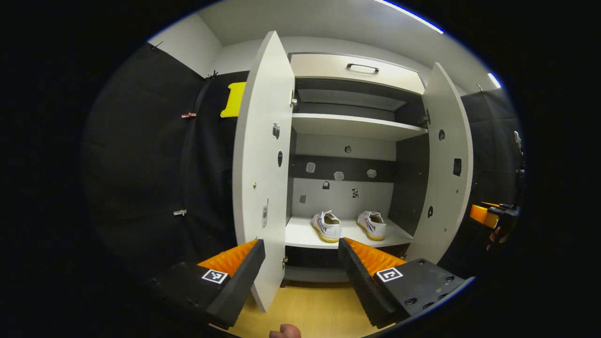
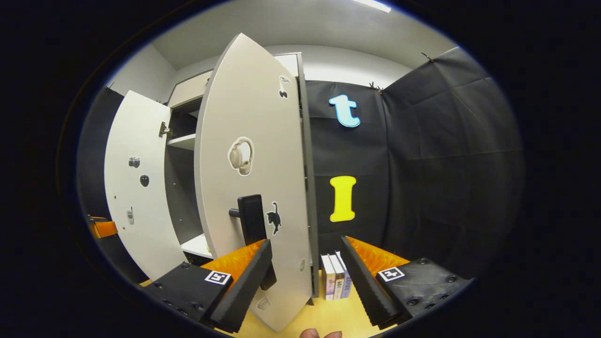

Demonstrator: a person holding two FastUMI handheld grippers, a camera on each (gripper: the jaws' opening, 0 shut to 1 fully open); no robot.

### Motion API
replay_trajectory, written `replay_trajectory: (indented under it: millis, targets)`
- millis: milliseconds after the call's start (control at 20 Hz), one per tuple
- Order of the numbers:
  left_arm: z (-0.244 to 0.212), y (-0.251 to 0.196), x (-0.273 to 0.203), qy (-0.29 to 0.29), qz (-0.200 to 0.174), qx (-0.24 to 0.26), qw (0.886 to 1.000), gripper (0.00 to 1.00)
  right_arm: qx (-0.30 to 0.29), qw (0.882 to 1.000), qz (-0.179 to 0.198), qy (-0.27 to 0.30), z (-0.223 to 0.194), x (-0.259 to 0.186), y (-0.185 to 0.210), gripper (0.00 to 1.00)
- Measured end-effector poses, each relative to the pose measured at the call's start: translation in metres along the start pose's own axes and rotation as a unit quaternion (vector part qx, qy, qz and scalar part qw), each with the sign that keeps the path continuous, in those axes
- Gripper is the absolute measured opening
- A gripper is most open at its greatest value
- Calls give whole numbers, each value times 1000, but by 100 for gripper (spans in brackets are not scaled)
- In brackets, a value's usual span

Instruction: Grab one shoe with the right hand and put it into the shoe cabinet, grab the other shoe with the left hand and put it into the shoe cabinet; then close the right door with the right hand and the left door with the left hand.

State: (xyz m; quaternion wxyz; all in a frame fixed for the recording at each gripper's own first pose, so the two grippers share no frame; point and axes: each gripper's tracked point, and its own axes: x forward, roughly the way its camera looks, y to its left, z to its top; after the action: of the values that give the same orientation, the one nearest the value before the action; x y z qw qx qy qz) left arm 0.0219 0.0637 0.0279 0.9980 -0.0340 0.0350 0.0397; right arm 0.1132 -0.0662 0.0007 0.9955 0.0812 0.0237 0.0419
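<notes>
Shoe cabinet [image 1: 350, 123] stands open, both doors swung out; the two shoes are already inside, so what remains is door work. Going left to right in the left gripper view: left door [image 1: 263, 164] edge-on and near, its lower edge passing between the left gripper [image 1: 300, 263] fingers without touching either; fingers spread wide, holding nothing. Past it, on the lower shelf [image 1: 300, 237], left shoe [image 1: 327, 226] and right shoe [image 1: 373, 224] sit side by side, heels toward the camera, slightly apart. Then the right door [image 1: 443, 164], also wide open, and at far right the other gripper held by a hand. In the right gripper view the right door's outer face is close, its dark handle [image 2: 252, 225] just above and behind the left finger of the right gripper [image 2: 305, 267]; fingers wide, nothing between them. A few books [image 2: 335, 281] stand on the floor just right of the door. Handling, as a judgement: the doors look like stiff, light panels on hinges, likely to swing freely; a push on the outer face near the handle side should suffice, with no need to pinch. Smooth face, so fingers could slide; a hard shove might slam or rebound.
</notes>
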Motion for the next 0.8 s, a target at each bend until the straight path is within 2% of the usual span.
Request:
replay_trajectory:
  millis: [200, 250, 300, 500, 700, 800]
  targets:
    - [-1, 26, -4, 3, 7, -6, 1000, 98, 27, 998, 49, 23, -13, 15, 59, 98]
    - [0, 32, -5, 4, 9, -8, 1000, 98, 30, 998, 55, 24, -13, 16, 70, 100]
    - [1, 39, -6, 3, 13, -10, 1000, 98, 31, 998, 59, 20, -10, 16, 80, 98]
    - [9, 75, -8, -5, 33, -7, 999, 99, 9, 998, 59, -11, 1, 8, 97, 97]
    - [24, 112, 4, -21, 54, -8, 998, 99, 36, 998, 50, 1, -7, -7, 104, 98]
    - [33, 130, 12, -30, 61, -3, 998, 98, 25, 999, 43, -1, -7, -13, 99, 98]
